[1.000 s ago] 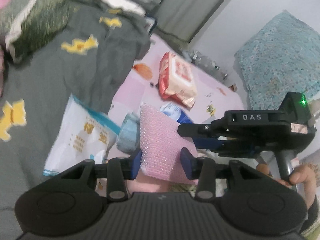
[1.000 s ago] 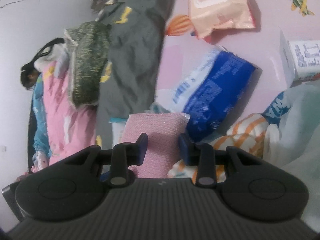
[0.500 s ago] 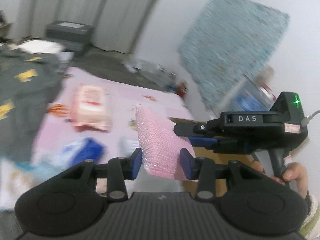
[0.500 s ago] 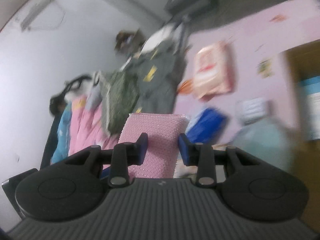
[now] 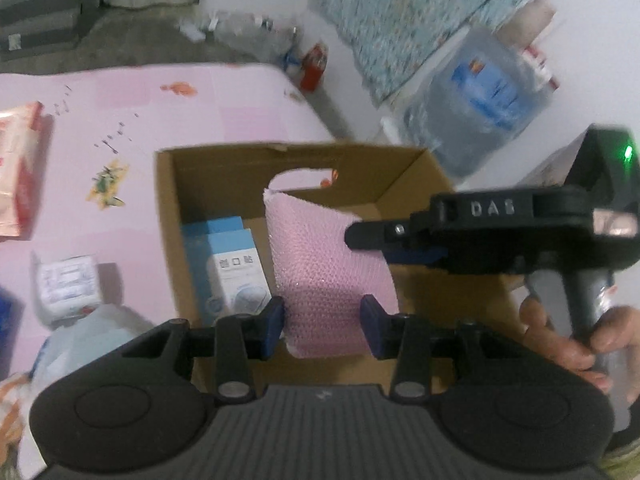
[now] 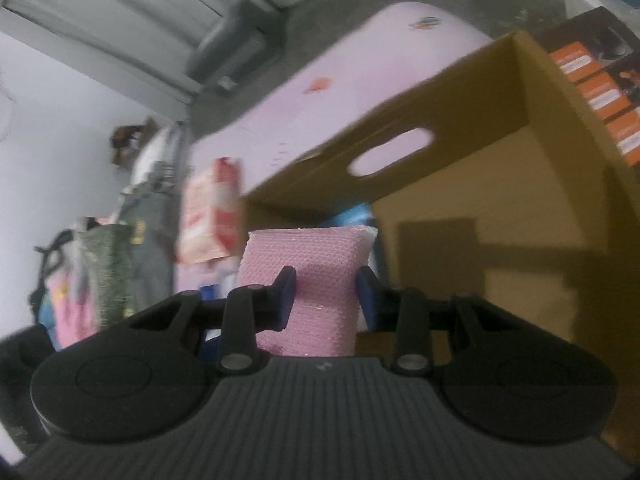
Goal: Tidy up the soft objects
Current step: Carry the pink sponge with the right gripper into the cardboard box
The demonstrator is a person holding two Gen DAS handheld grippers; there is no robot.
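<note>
A pink bubbly soft pad [image 5: 328, 264] hangs over an open cardboard box [image 5: 168, 220], held by both grippers at once. My left gripper [image 5: 322, 320] is shut on its near end. From the right, my right gripper [image 5: 372, 240] clamps the pad's side edge. In the right wrist view the same pad [image 6: 304, 256] sits pinched in the right gripper [image 6: 326, 292], with the box's wall and handle hole [image 6: 460, 184] just beyond. Light blue and white cartons [image 5: 236, 268] lie inside the box.
The box stands on a pink mat [image 5: 160, 112]. Left of it lie a small white carton [image 5: 68, 284] and a red-and-white wipes pack [image 5: 16, 176]. A water jug [image 5: 480, 100] stands behind at right. Clothes [image 6: 132, 240] are piled far left. A hand [image 5: 580, 340] grips the right handle.
Both grippers swung together with the pink pad, away from the clothes and packs on the mat, to above the cardboard box. The grip on the pad stayed the same.
</note>
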